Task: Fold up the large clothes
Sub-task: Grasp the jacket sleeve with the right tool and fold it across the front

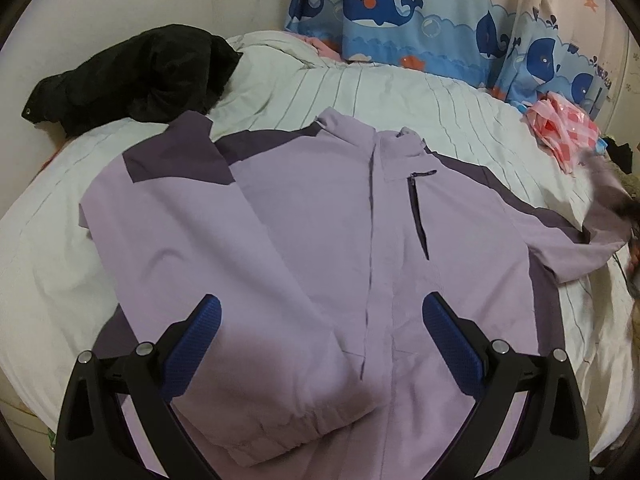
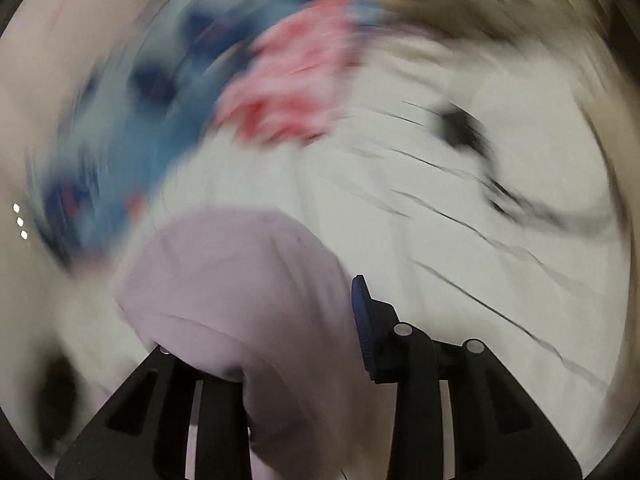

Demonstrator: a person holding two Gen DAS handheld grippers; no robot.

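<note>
A lilac jacket (image 1: 312, 220) with dark purple shoulder panels lies front up on the striped white bed sheet (image 1: 360, 92). One sleeve (image 1: 192, 260) is folded down across the front, and its elastic cuff (image 1: 288, 428) lies near the hem. My left gripper (image 1: 322, 312) hovers open over the lower front, with nothing between its blue pads. The other sleeve (image 1: 600, 220) stretches to the right edge, blurred at its end. In the blurred right wrist view, my right gripper (image 2: 316, 312) is shut on bunched lilac sleeve fabric (image 2: 240, 280), which hides one finger.
A crumpled black garment (image 1: 132, 76) lies at the bed's far left. A pink checked cloth (image 1: 564, 136) sits at the far right, below a blue whale-print curtain (image 1: 420, 12). A dark cable (image 2: 520, 204) runs over the sheet to the right of the sleeve.
</note>
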